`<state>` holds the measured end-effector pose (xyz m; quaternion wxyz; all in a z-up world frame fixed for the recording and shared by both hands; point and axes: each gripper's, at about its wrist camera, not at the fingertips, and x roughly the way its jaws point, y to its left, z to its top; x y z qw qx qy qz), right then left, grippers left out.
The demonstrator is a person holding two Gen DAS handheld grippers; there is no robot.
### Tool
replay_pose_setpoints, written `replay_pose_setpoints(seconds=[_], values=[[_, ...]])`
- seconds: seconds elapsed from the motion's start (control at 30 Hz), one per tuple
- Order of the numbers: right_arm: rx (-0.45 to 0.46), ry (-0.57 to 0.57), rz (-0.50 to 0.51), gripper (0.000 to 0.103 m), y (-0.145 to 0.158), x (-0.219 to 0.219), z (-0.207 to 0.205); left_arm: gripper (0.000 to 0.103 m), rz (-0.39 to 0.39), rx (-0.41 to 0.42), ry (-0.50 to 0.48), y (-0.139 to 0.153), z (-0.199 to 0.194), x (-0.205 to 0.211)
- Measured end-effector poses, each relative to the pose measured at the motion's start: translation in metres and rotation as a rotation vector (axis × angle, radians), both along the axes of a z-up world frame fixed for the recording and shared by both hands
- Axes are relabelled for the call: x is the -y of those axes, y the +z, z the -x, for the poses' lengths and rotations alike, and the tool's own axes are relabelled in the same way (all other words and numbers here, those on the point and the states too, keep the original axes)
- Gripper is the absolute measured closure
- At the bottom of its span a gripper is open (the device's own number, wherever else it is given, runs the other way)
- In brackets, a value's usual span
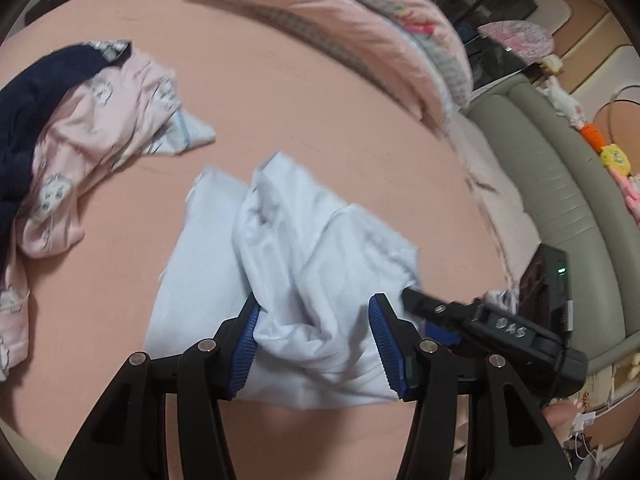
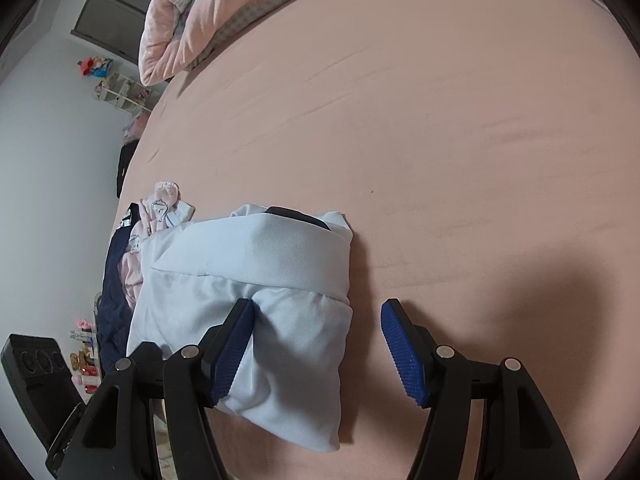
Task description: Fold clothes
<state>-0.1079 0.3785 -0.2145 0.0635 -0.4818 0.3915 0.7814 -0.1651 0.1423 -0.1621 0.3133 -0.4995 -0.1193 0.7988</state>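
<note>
A pale blue garment (image 1: 288, 248) lies partly folded and rumpled on the pink bed sheet (image 1: 280, 100). My left gripper (image 1: 314, 344) is open, with bunched blue cloth lying between its blue pads. The right gripper's black body (image 1: 496, 328) sits at the garment's right edge. In the right wrist view the same garment (image 2: 256, 280) lies folded with its collar band on top. My right gripper (image 2: 318, 348) is open, its left pad (image 2: 234, 352) against the cloth and its right pad over bare sheet.
A heap of pink printed and navy clothes (image 1: 68, 132) lies at the left of the bed. A rolled pink quilt (image 1: 360, 20) lies at the far side. A grey padded bed frame (image 1: 560, 184) runs along the right. A black speaker (image 2: 36, 384) stands beside the bed.
</note>
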Motion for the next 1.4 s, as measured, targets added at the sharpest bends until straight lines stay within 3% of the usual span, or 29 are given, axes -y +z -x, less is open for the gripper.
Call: replay_pose_setpoints(seconds=[0.03, 0.07, 0.13, 0.3, 0.43, 0.53, 0.57, 0.67, 0.77, 0.93, 1.07, 1.23, 1.4], values=[[-0.001, -0.002, 0.0, 0.038, 0.0, 0.0, 0.0, 0.082, 0.018, -0.018, -0.007, 0.002, -0.001, -0.003], [-0.003, -0.004, 0.001, 0.038, 0.0, 0.0, 0.0, 0.083, 0.035, -0.042, -0.016, 0.003, -0.002, -0.007], [-0.015, -0.011, 0.001, 0.038, 0.003, 0.0, -0.001, 0.084, 0.074, -0.077, -0.031, 0.003, -0.004, -0.012], [-0.1, -0.033, 0.104, 0.038, 0.008, -0.01, -0.009, 0.085, 0.06, -0.037, -0.021, -0.004, -0.003, -0.009], [-0.026, -0.049, 0.153, 0.038, -0.008, -0.013, -0.006, 0.085, 0.071, -0.034, -0.024, -0.006, -0.003, -0.008], [-0.056, -0.06, 0.216, 0.039, -0.014, -0.011, -0.006, 0.085, 0.062, -0.035, -0.022, -0.005, -0.003, -0.008], [-0.074, -0.065, 0.212, 0.047, -0.013, -0.009, -0.006, 0.085, 0.055, -0.039, -0.026, -0.005, -0.003, -0.009], [-0.083, -0.121, 0.175, 0.063, -0.013, -0.002, -0.008, 0.089, 0.029, -0.074, -0.031, 0.001, -0.006, -0.01], [-0.103, -0.155, 0.113, 0.071, -0.004, 0.006, -0.014, 0.091, 0.003, -0.105, -0.048, 0.01, -0.01, -0.012], [-0.143, -0.082, -0.045, 0.071, 0.024, 0.02, -0.011, 0.091, -0.013, -0.133, -0.07, 0.023, -0.013, -0.014], [-0.175, -0.03, -0.127, 0.071, 0.044, 0.03, -0.011, 0.091, -0.056, -0.102, -0.032, 0.027, -0.009, -0.002], [-0.152, 0.028, -0.198, 0.071, 0.052, 0.044, -0.004, 0.091, -0.12, -0.069, -0.002, 0.035, -0.007, 0.02], [-0.096, 0.072, -0.275, 0.069, 0.049, 0.063, 0.005, 0.091, -0.091, -0.074, 0.019, 0.031, -0.006, 0.031]])
